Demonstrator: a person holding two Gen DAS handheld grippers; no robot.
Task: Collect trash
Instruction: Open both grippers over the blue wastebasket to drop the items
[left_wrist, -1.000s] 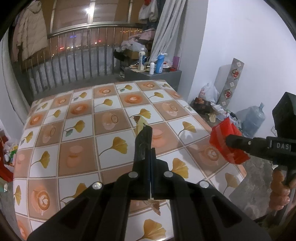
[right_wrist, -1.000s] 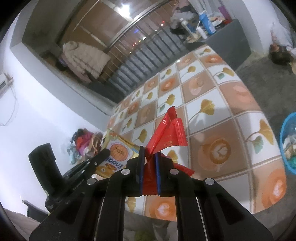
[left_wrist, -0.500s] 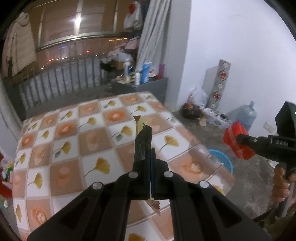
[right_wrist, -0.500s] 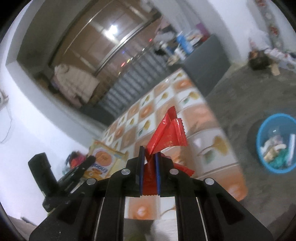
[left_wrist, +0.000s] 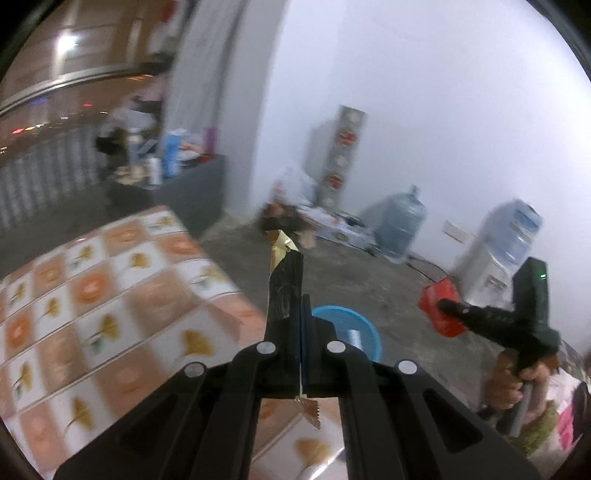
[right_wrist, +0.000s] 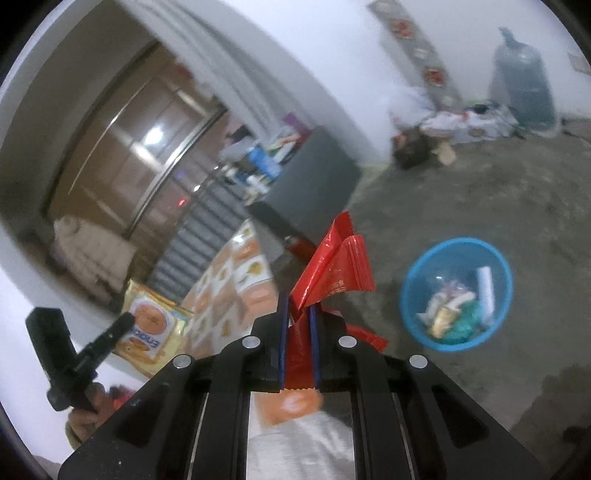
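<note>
Risk lies chiefly in the release: both wrappers are thin, light film, and either could drift, cling to a pad or catch the rim and land on the floor instead of in the basin (right_wrist: 496, 295). The right gripper (right_wrist: 298, 314) is closed on a red wrapper (right_wrist: 334, 277), a glossy creased foil sachet with crimped, saw-toothed ends, fanned out above the jaws and hanging below them. The left gripper (left_wrist: 300, 325) is fully closed on a flat snack packet (left_wrist: 282, 258); edge-on in its own view it shows a pale yellow strip with a jagged lower end, and from the right wrist view its printed yellow and orange face is plain. The basin is round, blue, smooth plastic, standing on rough grey concrete floor (right_wrist: 480, 192) off the table's (left_wrist: 110, 295) corner, and already holds crumpled wrappers and a white tube. In the right view the basin sits to one side of the red wrapper, not under it, so letting go now would likely miss. Motion blur in both views suggests quick travel, which could make light film flutter. The table carries a glossy printed cloth of leaf and cup squares.
</note>
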